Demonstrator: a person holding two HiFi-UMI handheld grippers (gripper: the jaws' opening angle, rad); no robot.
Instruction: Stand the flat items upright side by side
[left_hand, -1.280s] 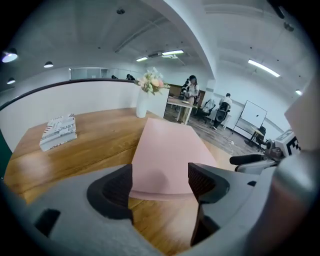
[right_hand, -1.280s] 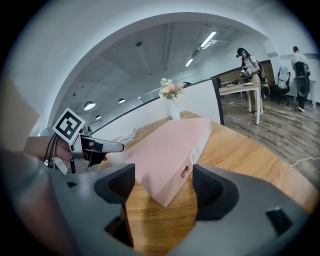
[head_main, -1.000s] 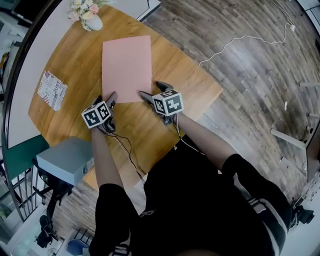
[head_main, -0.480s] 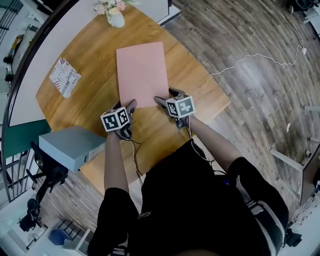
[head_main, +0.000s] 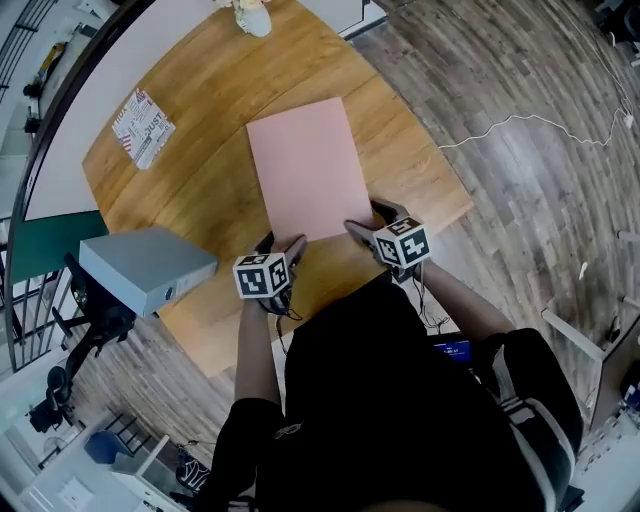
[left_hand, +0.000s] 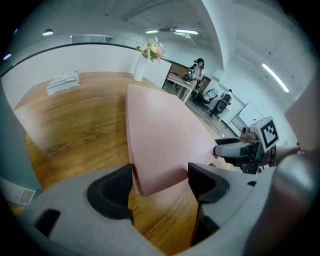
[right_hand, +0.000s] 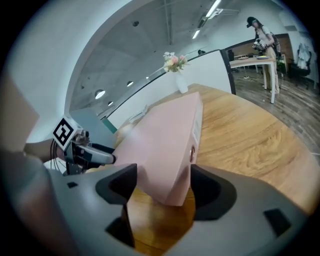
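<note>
**Head view:** A flat pink rectangular card binder (head_main: 308, 165) lies on the round wooden tabletop (head_main: 200, 170), its long axis running straight away from the person. The left tool (head_main: 283, 243) sits at its near left corner and the right tool (head_main: 368, 220) at its near right corner. A grey box file (head_main: 150, 268) lies flat at the tabletop's left edge, well apart from the binder, on the left tool's side.

**Left gripper view:** The binder's corner (left_hand: 160, 135) fills the gap between the jaws. Both pads bear on it, so this tool grips it.

**Right gripper view:** The jaws have just been closing and now clasp the other near corner (right_hand: 170, 145). The spine shows there, on the binder's right side. Raising the binder upright probably means tipping it about that long axis, then carrying it left toward the grey file.
</note>
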